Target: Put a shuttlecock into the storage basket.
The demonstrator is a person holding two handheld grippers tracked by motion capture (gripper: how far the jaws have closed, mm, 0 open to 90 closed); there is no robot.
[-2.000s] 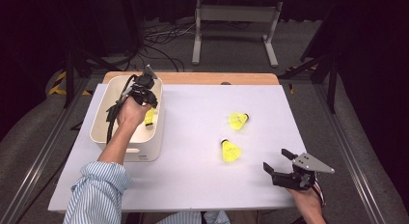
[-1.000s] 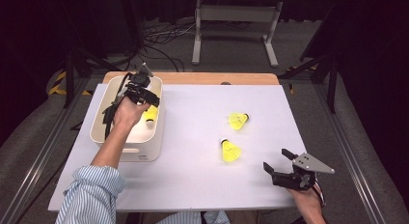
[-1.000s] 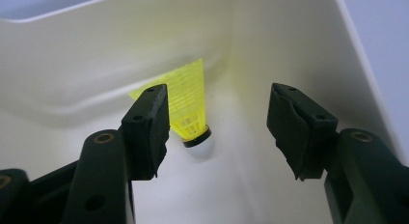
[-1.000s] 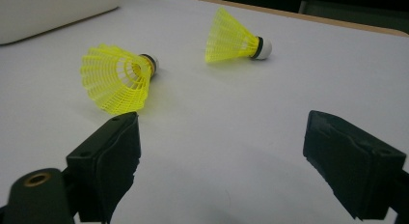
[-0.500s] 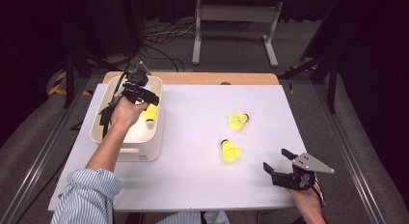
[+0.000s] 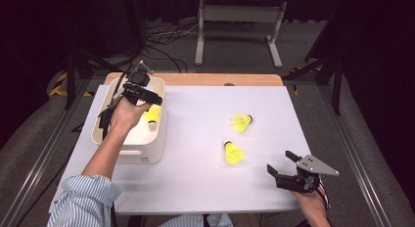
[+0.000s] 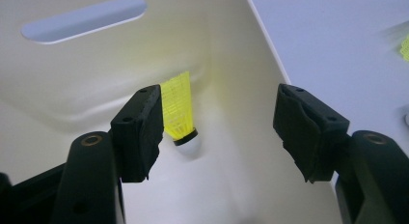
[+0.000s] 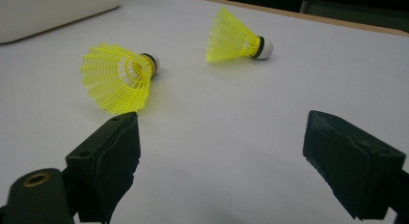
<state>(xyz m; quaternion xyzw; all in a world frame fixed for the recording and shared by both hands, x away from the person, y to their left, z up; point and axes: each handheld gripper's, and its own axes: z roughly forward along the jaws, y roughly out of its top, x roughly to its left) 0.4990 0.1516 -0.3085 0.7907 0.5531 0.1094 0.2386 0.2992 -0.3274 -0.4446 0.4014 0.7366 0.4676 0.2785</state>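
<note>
Shuttlecock (image 7: 179,113), yellow, is lying inside the white bin (image 6: 147,148) at the table's (image 6: 195,188) left, free of the left gripper (image 7: 217,127), whose fingers have just been opening wide above it. Two more shuttlecocks (image 6: 234,152) (image 6: 242,122) are lying mid-table. Right gripper (image 6: 286,166) is resting near right, fingers spread, holding nothing.

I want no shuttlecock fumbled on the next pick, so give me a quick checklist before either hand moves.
1. Shuttlecock in bin released: ok, it lies inside the white bin.
2. Left gripper open: ok, its jaws have just been opening, nothing pressed between them.
3. Right gripper open: ok, jaws wide, nothing between them.
4. Near shuttlecock unobstructed: ok, bare mat around it.
5. Far shuttlecock lying free: ok.
</note>
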